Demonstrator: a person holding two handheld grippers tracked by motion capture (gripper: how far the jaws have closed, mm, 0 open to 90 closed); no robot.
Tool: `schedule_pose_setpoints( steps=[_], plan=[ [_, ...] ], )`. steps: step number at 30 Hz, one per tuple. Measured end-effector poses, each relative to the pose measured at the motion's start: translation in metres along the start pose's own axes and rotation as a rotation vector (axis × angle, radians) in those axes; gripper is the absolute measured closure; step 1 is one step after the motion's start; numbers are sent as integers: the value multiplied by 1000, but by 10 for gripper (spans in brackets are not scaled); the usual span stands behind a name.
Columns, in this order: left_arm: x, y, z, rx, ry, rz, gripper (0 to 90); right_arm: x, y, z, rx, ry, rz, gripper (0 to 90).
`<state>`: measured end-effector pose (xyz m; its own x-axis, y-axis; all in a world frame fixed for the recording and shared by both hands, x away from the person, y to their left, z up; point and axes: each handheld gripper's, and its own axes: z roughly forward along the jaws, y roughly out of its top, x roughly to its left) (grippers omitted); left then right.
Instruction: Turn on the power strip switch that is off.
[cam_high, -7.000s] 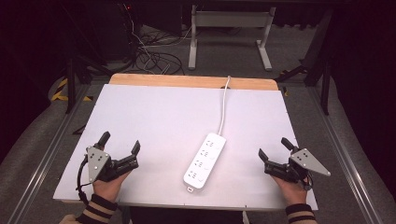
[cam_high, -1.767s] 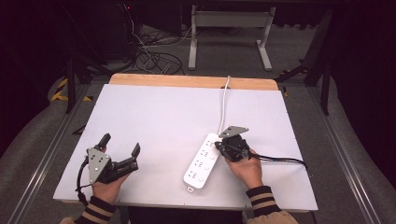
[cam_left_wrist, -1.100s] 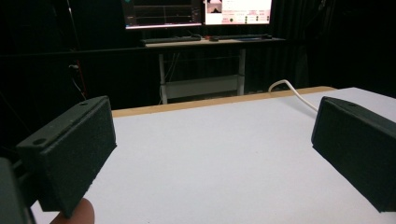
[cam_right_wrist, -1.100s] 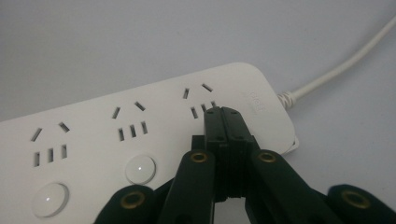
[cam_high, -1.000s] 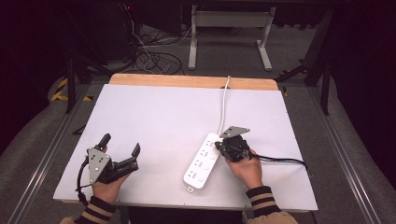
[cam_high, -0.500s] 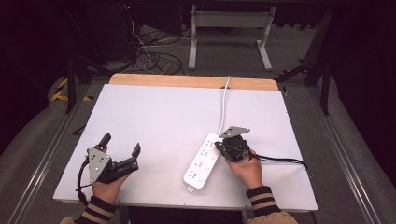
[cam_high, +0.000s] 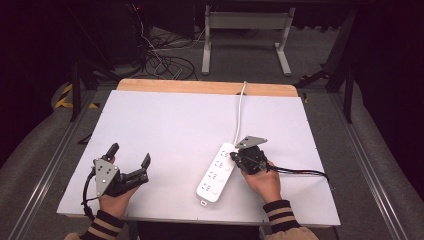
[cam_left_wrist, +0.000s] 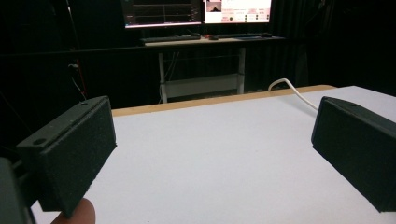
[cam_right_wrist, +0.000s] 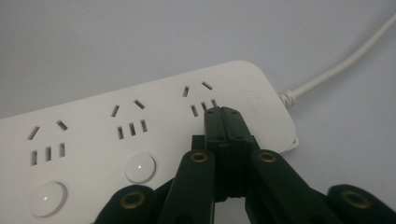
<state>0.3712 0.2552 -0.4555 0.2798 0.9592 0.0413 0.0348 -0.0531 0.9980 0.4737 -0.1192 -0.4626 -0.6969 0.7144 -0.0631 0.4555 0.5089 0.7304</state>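
Note:
A white power strip (cam_high: 216, 172) lies slanted on the white table (cam_high: 165, 120), with its white cord (cam_high: 239, 110) running to the far edge. My right gripper (cam_high: 237, 157) is shut, its tips down on the strip's end nearest the cord. In the right gripper view the shut tips (cam_right_wrist: 222, 114) sit just below the last socket of the strip (cam_right_wrist: 93, 135), in line with two round buttons (cam_right_wrist: 140, 168); what lies under them is hidden. My left gripper (cam_high: 131, 154) rests open at the front left, with nothing between its jaws (cam_left_wrist: 212, 144).
A black cable (cam_high: 300, 172) trails right from the right gripper across the table. A wooden strip (cam_high: 200, 86) edges the table's far side. Beyond it stand a metal frame (cam_high: 245, 22), floor cables (cam_high: 165, 60) and a desk with monitors (cam_left_wrist: 201, 11).
Seven seconds ago my right gripper sat open near the table's right front edge; it has moved left onto the power strip and shut. Over the last two seconds nothing has moved.

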Motion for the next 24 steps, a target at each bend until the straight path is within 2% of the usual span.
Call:
schedule_pose_setpoints(
  steps=[24],
  plan=[
    [-1, 0, 0, 0, -2, -2, 6, 1, -1, 0, -6, -6, 1, 900]
  ],
)
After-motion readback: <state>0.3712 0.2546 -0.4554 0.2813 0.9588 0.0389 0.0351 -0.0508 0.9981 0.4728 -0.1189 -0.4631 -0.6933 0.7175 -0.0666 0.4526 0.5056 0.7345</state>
